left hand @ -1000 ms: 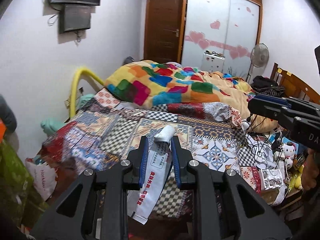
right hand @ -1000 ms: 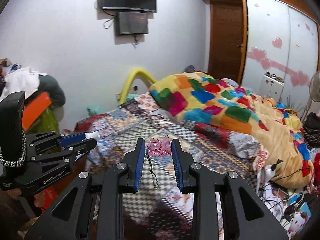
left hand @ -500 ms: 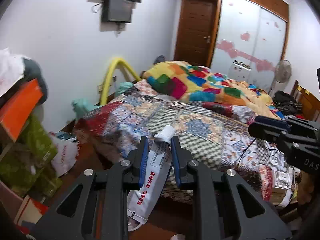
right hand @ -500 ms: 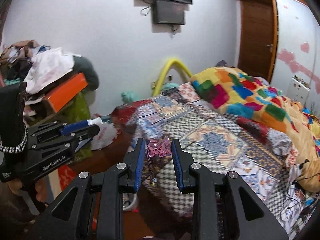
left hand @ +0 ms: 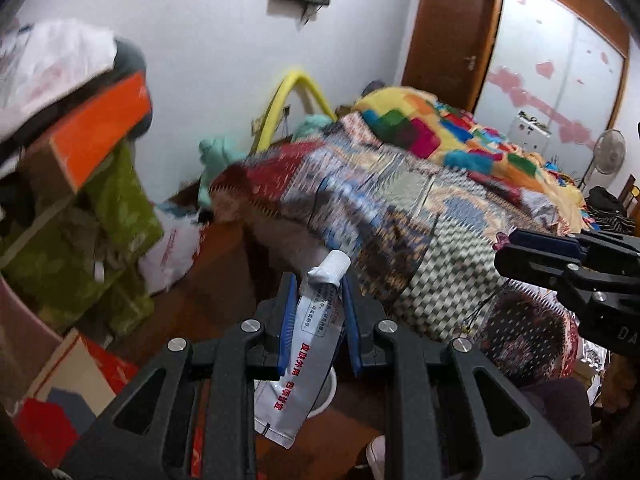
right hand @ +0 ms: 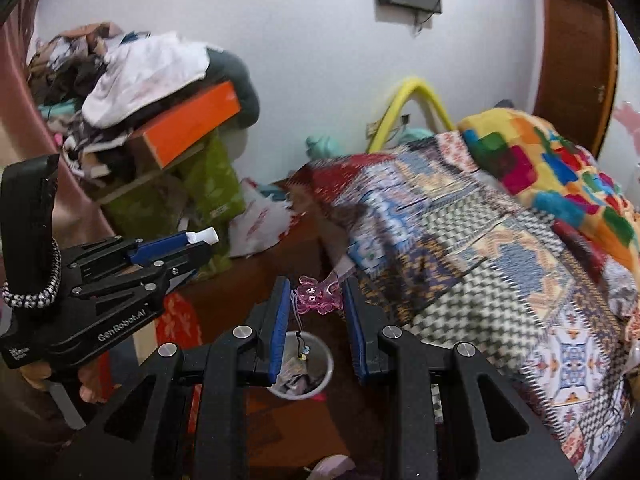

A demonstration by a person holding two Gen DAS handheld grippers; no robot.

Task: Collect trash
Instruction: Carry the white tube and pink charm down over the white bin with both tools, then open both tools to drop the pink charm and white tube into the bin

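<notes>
My left gripper (left hand: 319, 280) is shut on a silver-white ointment tube (left hand: 312, 352) with red print, its white cap pointing up past the fingertips. My right gripper (right hand: 317, 283) is shut on a pink see-through octopus charm (right hand: 316, 298), and a thin cord (right hand: 298, 334) dangles from it. Below both, on the brown floor, stands a small white bin (right hand: 329, 364) with scraps inside. The cord hangs over its opening. In the left wrist view the bin's rim (left hand: 329, 392) peeks out behind the tube. The left gripper (right hand: 196, 242) sits left of the right one, at about the same height.
A bed with a patchwork cover (right hand: 460, 248) fills the right side, its corner close to the bin. On the left a pile holds an orange box (right hand: 192, 124), green bags (right hand: 208, 184) and clothes. A white plastic bag (right hand: 256, 220) and a yellow hoop (right hand: 416, 96) stand by the wall.
Both grippers have swung left and down, from over the bed to the floor beside it. The bin has come into view beneath them. Both grips are unchanged.
</notes>
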